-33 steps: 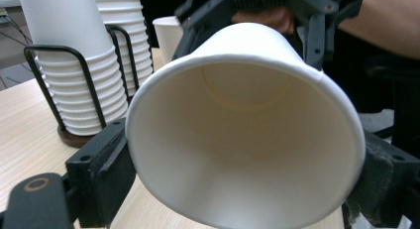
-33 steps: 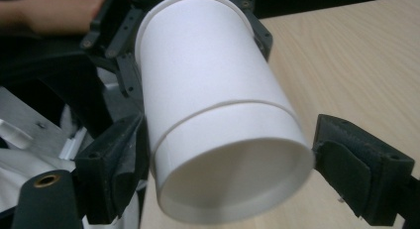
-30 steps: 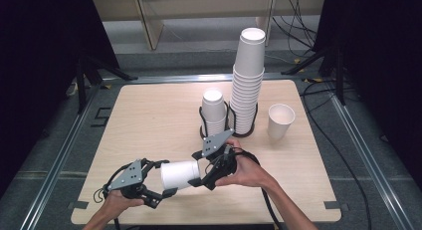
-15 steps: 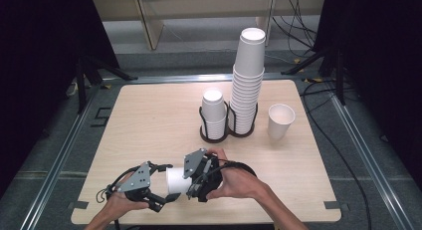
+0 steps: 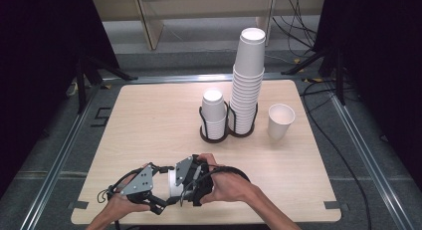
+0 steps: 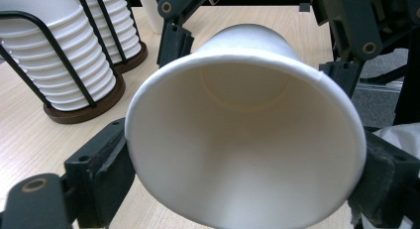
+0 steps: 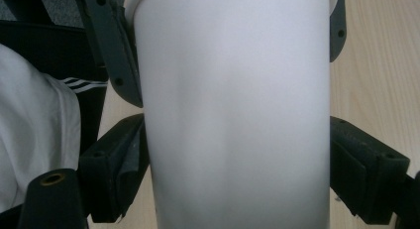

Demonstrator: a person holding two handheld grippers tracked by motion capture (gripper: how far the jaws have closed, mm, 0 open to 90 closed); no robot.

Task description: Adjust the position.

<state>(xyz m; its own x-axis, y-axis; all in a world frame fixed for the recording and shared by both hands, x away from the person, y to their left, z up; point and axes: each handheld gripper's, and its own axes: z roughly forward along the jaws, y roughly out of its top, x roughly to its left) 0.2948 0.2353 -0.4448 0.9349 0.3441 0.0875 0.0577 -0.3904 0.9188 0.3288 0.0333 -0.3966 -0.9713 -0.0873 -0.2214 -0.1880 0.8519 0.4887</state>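
Note:
A white paper cup [image 5: 173,182] lies on its side just above the table's front edge, held between both grippers. In the left gripper view the cup's [image 6: 247,140] open mouth faces the camera, and my left gripper [image 6: 245,174] is shut on its rim, which is pressed slightly oval. My left gripper [image 5: 160,200] sits at the cup's left end in the high view. My right gripper [image 5: 191,185] clasps the cup's body from the right. In the right gripper view, the right gripper [image 7: 237,169] has both pads against the cup's [image 7: 233,105] wall.
A black wire holder [image 5: 215,136] at mid table carries a short cup stack [image 5: 214,113] and a tall stack [image 5: 247,80]. A single upright cup [image 5: 280,121] stands to their right. The table's front edge [image 5: 278,221] lies just below the hands.
The right hand and its gripper have come down and left toward the front edge, closing up against the left gripper. The cup is now mostly covered between them.

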